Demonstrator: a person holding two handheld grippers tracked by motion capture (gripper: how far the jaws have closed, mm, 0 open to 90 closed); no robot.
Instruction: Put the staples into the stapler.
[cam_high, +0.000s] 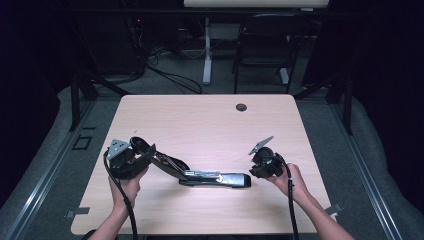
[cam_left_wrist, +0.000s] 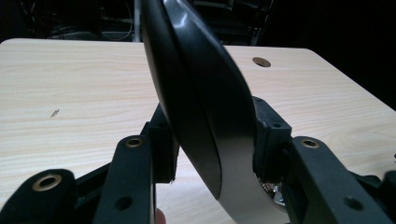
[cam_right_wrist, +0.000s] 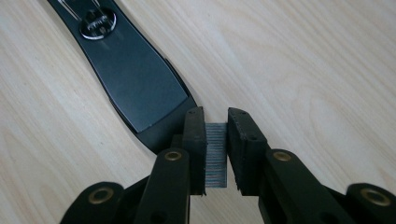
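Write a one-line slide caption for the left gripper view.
Left gripper clamps the raised black handle of a long tool above a pale wooden table.

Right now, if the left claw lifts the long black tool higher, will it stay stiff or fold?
Probably it folds: the raised arm angles up from the flat base, so it looks hinged. The glossy curved handle may slip in the left claw. Visible metal suggests some weight.
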